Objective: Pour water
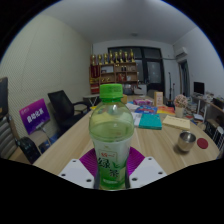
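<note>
**Green-capped bottle held upright between the pads**

Nearest the camera, the gripper (pixel 111 172) has its two white fingers closed in on a plastic bottle (pixel 110 140), the purple pads (pixel 89 160) pressing against its lower body from either side. The bottle stands upright, a clear ribbed cylinder with a rounded shoulder, a green-tinted label band and a smooth green screw cap (pixel 110 91) still on its neck. It appears filled nearly to the shoulder.

Below and beyond it runs a long wooden table (pixel 70 145) with a pale, matte grain. Off to the right of the bottle, well apart from it, sits a small metal cup (pixel 186 142), cylindrical, with a dull steel sheen. Farther along the table lie a flat teal book or folder (pixel 150 121) and a scatter of coloured items too small to make out.

To the left, black office chairs (pixel 65 106) stand beside the table, and a purple sign (pixel 36 115) leans near them. At the far wall a wooden shelf (pixel 115 72) carries rows of small objects.
</note>
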Available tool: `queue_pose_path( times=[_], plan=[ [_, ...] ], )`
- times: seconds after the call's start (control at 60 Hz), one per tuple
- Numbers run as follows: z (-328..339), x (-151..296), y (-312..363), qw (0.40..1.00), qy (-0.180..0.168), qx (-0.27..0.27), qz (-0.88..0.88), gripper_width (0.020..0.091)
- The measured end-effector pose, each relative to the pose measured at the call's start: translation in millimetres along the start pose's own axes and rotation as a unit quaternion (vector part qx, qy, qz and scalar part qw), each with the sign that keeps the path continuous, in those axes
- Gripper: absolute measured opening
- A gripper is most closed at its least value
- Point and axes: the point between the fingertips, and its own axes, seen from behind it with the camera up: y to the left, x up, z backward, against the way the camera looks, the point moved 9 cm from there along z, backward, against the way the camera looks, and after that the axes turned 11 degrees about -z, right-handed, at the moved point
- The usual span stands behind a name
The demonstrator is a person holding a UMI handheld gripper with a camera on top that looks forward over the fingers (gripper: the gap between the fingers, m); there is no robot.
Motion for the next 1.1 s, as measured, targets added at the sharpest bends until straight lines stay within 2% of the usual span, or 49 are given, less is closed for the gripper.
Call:
queue_pose_path(
  times=[0.15, 0.233, 0.267, 0.383, 0.4, 0.467, 0.533, 0.55, 0.65, 0.667, 0.683, 0.767, 0.9, 0.983, 1.017, 1.033, 1.05, 1.1],
  plan=[
    [0.4, 64.3, -16.3, 0.989, -0.023, 0.04, -0.14, 0.0341],
    [-3.7, 103.1, -37.0, 0.95, -0.023, 0.061, -0.304, 0.0342],
    [-10.7, 105.4, -53.0, 0.927, -0.023, 0.076, -0.367, 0.0341],
    [-14.3, 124.5, -96.9, 0.799, 0.013, 0.117, -0.59, 0.0339],
    [-20.3, 121.3, -89.9, 0.773, 0.011, 0.115, -0.624, 0.0337],
    [-35.6, 116.3, -130.8, 0.668, 0.02, 0.156, -0.728, 0.034],
    [-30.2, 109.9, -142.8, 0.573, 0.018, 0.173, -0.801, 0.034],
    [-22.4, 116.4, -132.0, 0.554, 0.016, 0.163, -0.816, 0.0341],
    [-31.2, 105.6, -137.9, 0.499, 0.008, 0.183, -0.847, 0.034],
    [-15.8, 106.2, -141.1, 0.487, 0.009, 0.185, -0.854, 0.0341],
    [-30.6, 113.1, -132.1, 0.48, 0.006, 0.184, -0.858, 0.0343],
    [-18.6, 112.9, -131.8, 0.439, -0.003, 0.197, -0.876, 0.034],
    [-28.8, 122.0, -129.2, 0.416, -0.007, 0.208, -0.885, 0.0338],
    [-25.7, 127.2, -120.9, 0.42, 0.016, 0.222, -0.88, 0.0342],
    [-23.0, 131.3, -118.9, 0.436, 0.025, 0.228, -0.87, 0.0339],
    [-2.1, 113.8, -122.4, 0.45, 0.028, 0.24, -0.86, 0.0339],
    [-7.9, 122.4, -120.1, 0.469, 0.029, 0.233, -0.852, 0.0339],
    [3.6, 129.4, -120.0, 0.556, 0.034, 0.223, -0.8, 0.0338]
  ],
)
